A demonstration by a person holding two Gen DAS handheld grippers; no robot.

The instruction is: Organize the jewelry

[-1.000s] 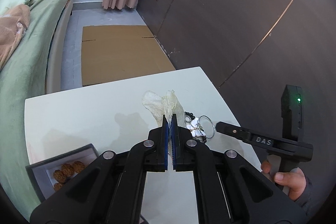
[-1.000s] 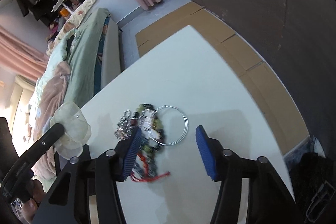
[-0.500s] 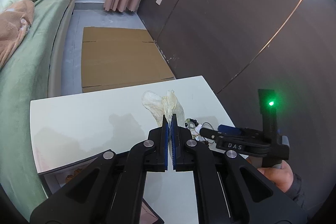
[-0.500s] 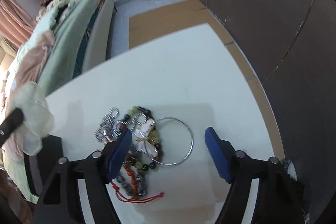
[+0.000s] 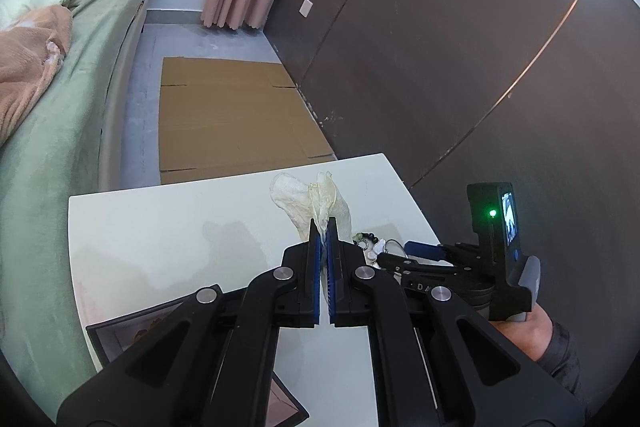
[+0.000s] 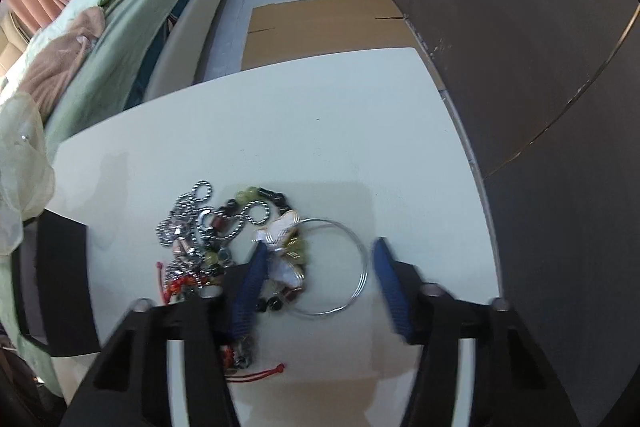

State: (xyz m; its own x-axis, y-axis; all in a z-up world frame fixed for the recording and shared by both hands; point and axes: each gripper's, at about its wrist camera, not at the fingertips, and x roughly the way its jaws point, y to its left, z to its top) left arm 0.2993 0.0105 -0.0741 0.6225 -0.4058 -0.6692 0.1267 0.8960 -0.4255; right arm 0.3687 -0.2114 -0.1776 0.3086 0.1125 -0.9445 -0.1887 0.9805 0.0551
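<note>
A dark tray (image 5: 120, 337) sits on the white surface (image 6: 340, 131), contents unclear. The left hand-held gripper (image 5: 324, 235) pinches a sheer pouch (image 5: 316, 201); the right hand-held gripper (image 6: 320, 259), spread wide, hovers low over the jewelry pile (image 6: 224, 231).

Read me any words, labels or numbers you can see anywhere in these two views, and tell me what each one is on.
"DA": white letters on the black body of the right claw, seen from the left wrist view; the rest is hidden behind the left claw.
Small screen on the right claw's handle: too small to read.
Nothing else is legible.
</note>
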